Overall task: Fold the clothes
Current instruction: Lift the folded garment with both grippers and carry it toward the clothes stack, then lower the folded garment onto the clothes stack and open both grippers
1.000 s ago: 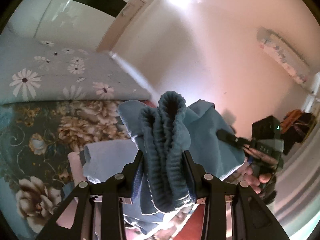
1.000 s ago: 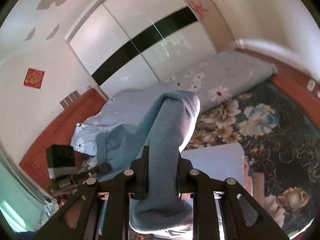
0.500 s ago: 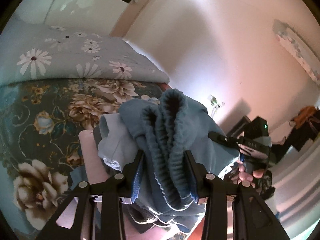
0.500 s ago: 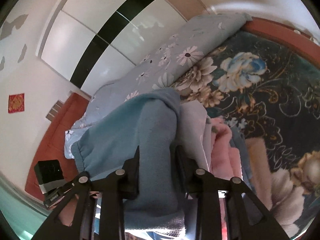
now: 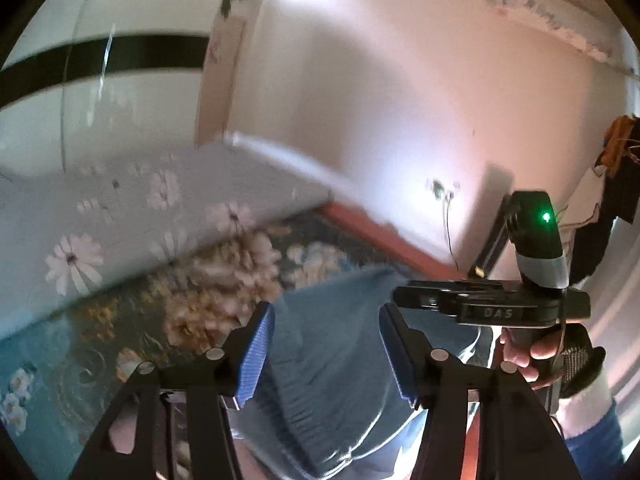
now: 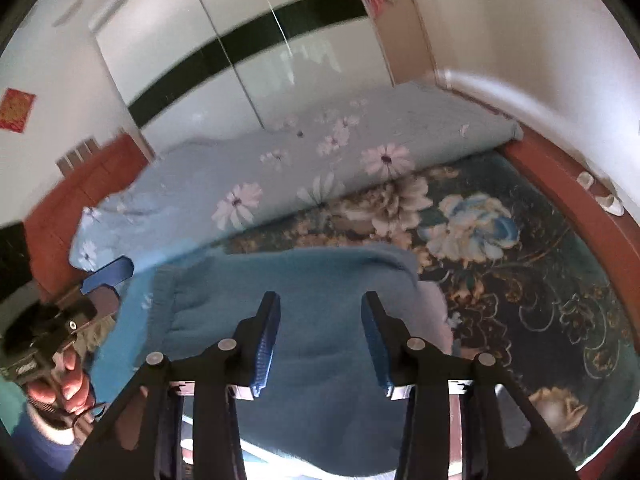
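A folded blue fleece garment (image 6: 280, 300) lies on top of a pile of clothes on the bed; in the left wrist view its ribbed hem (image 5: 332, 364) faces me. My left gripper (image 5: 325, 350) is open, its jaws apart just above the garment, holding nothing. My right gripper (image 6: 319, 338) is open too, jaws spread over the garment's flat top. The right gripper also shows in the left wrist view (image 5: 492, 308), held by a hand. The left gripper shows at the left edge of the right wrist view (image 6: 60, 320).
The dark floral bedspread (image 6: 540, 280) covers the bed. A rolled pale blue daisy quilt (image 6: 280, 184) lies along the far side. A lighter garment (image 6: 434, 304) peeks from under the blue one. Red wooden bed frame (image 6: 592, 216) on the right; white wardrobe (image 6: 240, 40) behind.
Both grippers have opened and let go of the blue garment, which now lies flat on the pile. Both grippers have pulled back and tilted up a little.
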